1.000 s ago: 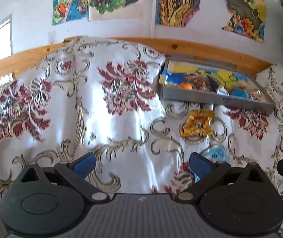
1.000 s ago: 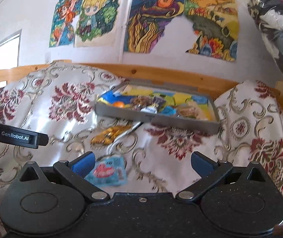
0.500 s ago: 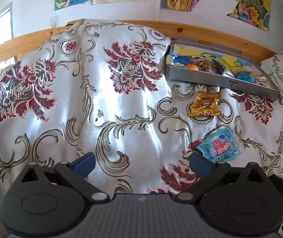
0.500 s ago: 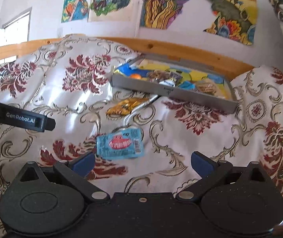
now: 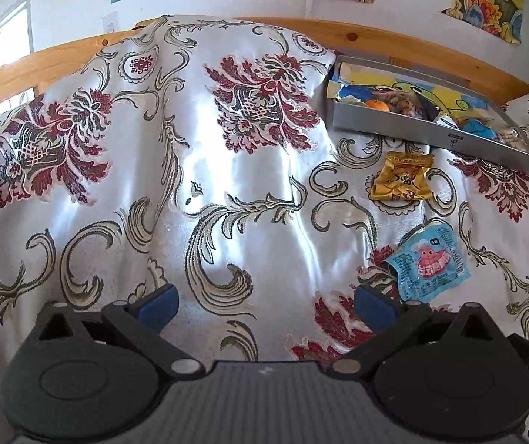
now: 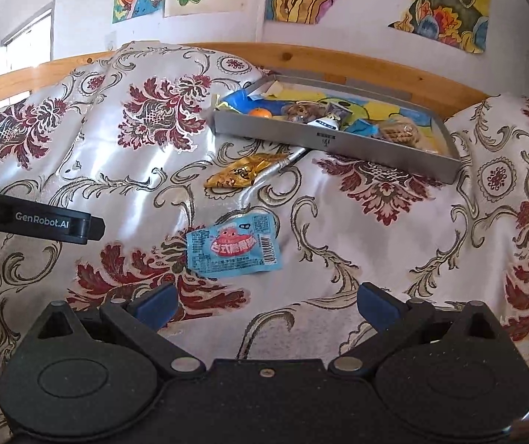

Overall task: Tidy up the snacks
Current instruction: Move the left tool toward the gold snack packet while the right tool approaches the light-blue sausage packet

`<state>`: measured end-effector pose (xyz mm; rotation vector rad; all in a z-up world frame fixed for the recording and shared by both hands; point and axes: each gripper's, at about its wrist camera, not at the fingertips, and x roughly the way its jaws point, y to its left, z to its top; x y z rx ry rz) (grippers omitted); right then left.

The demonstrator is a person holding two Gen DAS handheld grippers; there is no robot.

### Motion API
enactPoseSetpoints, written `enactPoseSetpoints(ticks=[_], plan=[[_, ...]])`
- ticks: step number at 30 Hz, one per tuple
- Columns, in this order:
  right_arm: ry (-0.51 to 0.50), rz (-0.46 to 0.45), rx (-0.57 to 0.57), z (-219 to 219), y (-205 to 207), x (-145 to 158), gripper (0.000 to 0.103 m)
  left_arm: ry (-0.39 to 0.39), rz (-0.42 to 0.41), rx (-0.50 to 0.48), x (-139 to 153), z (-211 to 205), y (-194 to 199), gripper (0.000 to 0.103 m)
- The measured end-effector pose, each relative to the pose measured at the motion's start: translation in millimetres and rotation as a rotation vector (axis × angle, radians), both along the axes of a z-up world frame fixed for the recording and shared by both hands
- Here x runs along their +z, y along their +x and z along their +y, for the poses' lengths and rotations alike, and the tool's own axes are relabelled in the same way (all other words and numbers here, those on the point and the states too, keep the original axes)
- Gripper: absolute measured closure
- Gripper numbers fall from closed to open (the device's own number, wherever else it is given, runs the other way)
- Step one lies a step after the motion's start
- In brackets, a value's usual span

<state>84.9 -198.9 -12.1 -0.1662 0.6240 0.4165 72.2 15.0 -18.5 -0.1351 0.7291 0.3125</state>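
In the left wrist view, the left gripper [image 5: 266, 301] has its jaws released and empty over the flowered cloth [image 5: 227, 185]. The blue snack packet [image 5: 429, 266] lies just beyond the right jaw, the gold packet [image 5: 402, 181] farther ahead, near the grey tray [image 5: 431, 135].

In the right wrist view, the right gripper [image 6: 267, 300] is released too. The blue snack packet [image 6: 233, 249] lies just ahead between the jaws, apart from them.

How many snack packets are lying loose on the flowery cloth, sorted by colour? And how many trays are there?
Blue snack packets loose on the cloth: 1, the blue packet
Gold snack packets loose on the cloth: 1, the gold packet
Grey trays: 1, the grey tray, which holds more snacks too jumbled to count
Total: 3
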Motion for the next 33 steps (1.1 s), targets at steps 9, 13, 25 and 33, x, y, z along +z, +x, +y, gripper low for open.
enactPoseSetpoints(ticks=[9, 13, 25, 33], plan=[[0.008, 0.022, 0.018, 4.5, 6.7, -1.8, 0.001, -0.006, 0.01, 0.026, -3.0, 2.1, 4.5, 0.001], [0.016, 0.031, 0.02, 5.7, 11.5, -3.1, 0.001, -0.012, 0.016, 0.036, -5.3, 1.9, 7.0, 0.001], [0.029, 0.018, 0.023, 7.6, 28.6, -3.9, 0.001, -0.038, -0.032, 0.031, -5.2, -1.4, 14.2, 0.001], [0.001, -0.026, 0.076, 14.7, 50.5, -8.9, 0.001, -0.02, -0.067, -0.032, 2.8, -13.2, 36.1, 0.001]])
